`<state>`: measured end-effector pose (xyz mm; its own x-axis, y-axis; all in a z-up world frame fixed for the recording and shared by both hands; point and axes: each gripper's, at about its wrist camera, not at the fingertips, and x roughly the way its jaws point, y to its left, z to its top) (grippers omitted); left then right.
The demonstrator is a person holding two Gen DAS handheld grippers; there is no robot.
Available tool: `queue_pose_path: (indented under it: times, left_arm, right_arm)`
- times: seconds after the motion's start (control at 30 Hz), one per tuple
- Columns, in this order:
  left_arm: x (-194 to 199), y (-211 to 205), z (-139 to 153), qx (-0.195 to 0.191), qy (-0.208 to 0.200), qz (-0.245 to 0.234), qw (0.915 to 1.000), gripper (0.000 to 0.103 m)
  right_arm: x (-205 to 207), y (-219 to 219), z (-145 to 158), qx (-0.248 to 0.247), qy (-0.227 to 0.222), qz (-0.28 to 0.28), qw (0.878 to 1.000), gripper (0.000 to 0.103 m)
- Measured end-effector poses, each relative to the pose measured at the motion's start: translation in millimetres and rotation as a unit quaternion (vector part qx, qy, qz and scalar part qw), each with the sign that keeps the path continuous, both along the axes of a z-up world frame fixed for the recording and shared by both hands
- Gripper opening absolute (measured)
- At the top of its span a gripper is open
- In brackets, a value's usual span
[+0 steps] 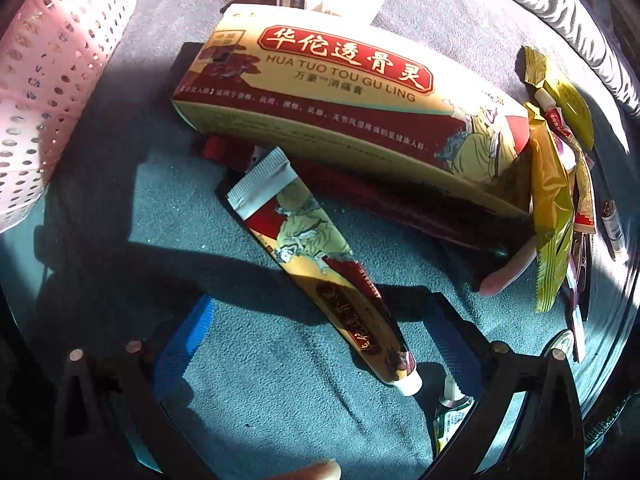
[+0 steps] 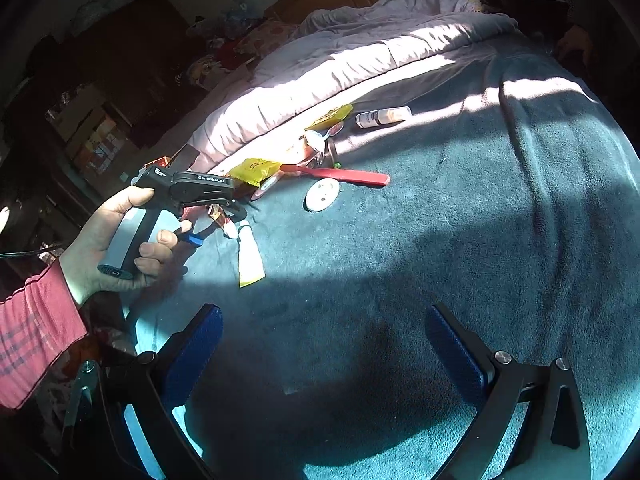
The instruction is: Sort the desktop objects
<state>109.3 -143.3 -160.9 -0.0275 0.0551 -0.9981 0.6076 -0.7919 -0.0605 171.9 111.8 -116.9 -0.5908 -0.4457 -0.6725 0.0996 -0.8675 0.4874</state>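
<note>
In the left wrist view a red and cream ointment tube (image 1: 324, 268) lies on the teal blanket (image 1: 168, 216), its white cap between my open blue pads (image 1: 188, 332). My left gripper (image 1: 320, 328) is open and just above it. A matching long carton (image 1: 340, 92) lies behind the tube. Gold sachets (image 1: 554, 220) pile at the right. In the right wrist view my right gripper (image 2: 324, 344) is open and empty above bare blanket (image 2: 460, 208). The left gripper (image 2: 200, 192), held in a hand, shows there at the left.
A pink perforated basket (image 1: 52, 80) stands at the left. A small green and white tube (image 1: 452, 412) lies by the right finger. The right wrist view shows a red comb (image 2: 344, 176), a white round disc (image 2: 322, 196), a small bottle (image 2: 382, 117), a yellow-ended tube (image 2: 250, 260) and a folded quilt (image 2: 360, 60).
</note>
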Motion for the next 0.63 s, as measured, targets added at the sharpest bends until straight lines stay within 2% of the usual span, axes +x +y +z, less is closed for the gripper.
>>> queue_pose_path:
  times: [0.27,0.37,0.63]
  left_arm:
    - [5,4,2,-0.012,0.018,0.004,0.9998,0.103]
    - [7,6,3,-0.017,0.023,0.008,0.9995,0.103]
    - [11,5,5,-0.023,0.032,0.006,0.9992,0.103]
  right_arm:
    - [7,2,4,0.003,-0.006,0.012,1.000,0.103]
    - [10,26,6,0.002,-0.010,0.015,1.000,0.103]
    - [6,23,1,0.003,-0.016,0.016,1.000,0.103]
